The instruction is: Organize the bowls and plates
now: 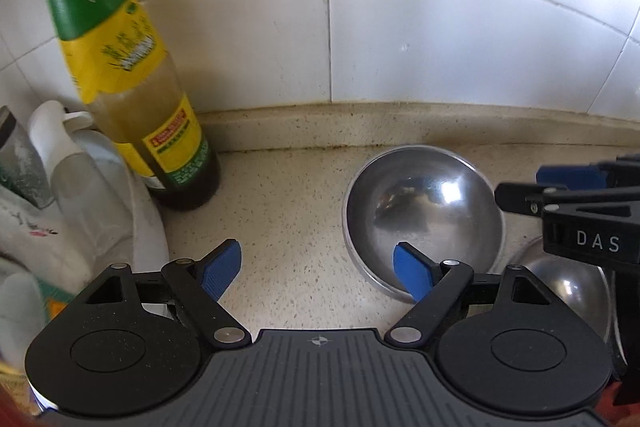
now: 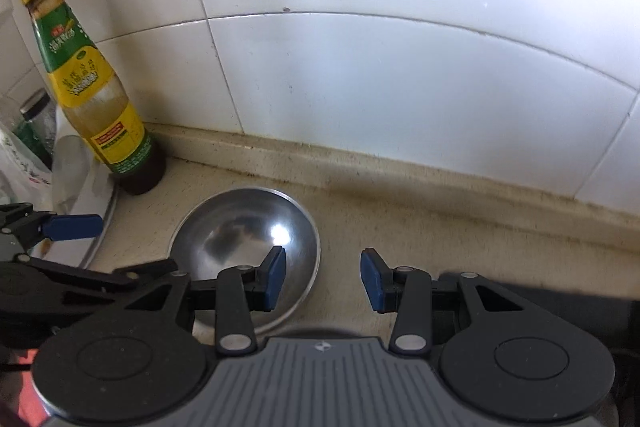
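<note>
The steel bowl (image 1: 424, 219) is seen as shiny silver-grey, with a white glint inside. The countertop (image 1: 288, 211) is coloured beige and finely speckled with darker flecks. The wall tiles (image 1: 440, 39) are glossy white, lined by grey grout. The bottle (image 1: 132, 83) is wrapped in a green and yellow label with a small red patch; its base is dark brown and its cap yellow. Blue ribbed pads (image 1: 222, 269) are carried on black gripper arms.

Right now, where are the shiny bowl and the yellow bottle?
shiny bowl (image 2: 240, 227), right wrist view, inside bottom.
yellow bottle (image 1: 136, 75), left wrist view, yellow label.
</note>
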`<control>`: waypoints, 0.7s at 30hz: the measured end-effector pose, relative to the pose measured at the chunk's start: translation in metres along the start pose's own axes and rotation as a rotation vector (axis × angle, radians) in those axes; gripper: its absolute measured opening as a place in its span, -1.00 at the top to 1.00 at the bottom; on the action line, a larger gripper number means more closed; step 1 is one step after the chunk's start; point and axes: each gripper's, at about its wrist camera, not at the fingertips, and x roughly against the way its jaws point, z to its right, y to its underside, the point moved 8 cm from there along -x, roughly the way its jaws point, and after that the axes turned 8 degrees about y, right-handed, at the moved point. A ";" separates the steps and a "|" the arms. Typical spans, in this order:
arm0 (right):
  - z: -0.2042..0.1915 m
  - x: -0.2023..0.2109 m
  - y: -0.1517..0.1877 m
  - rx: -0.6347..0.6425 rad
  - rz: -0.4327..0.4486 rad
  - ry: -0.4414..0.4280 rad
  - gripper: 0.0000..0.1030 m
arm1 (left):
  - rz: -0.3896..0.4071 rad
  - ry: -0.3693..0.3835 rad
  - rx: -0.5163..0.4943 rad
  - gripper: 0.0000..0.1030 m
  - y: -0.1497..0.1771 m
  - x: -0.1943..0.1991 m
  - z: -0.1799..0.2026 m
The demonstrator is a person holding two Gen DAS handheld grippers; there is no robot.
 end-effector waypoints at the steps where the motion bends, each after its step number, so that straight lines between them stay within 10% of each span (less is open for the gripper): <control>1: -0.003 -0.001 -0.001 0.028 0.016 0.029 0.24 | -0.004 -0.001 -0.003 -0.70 0.000 -0.003 0.000; 11: -0.019 -0.012 -0.003 0.135 0.062 0.102 0.25 | -0.037 -0.008 -0.029 -0.70 0.000 -0.022 0.004; 21: -0.024 -0.044 0.010 0.090 -0.128 -0.040 0.68 | -0.126 0.012 -0.042 -0.56 0.006 -0.049 0.006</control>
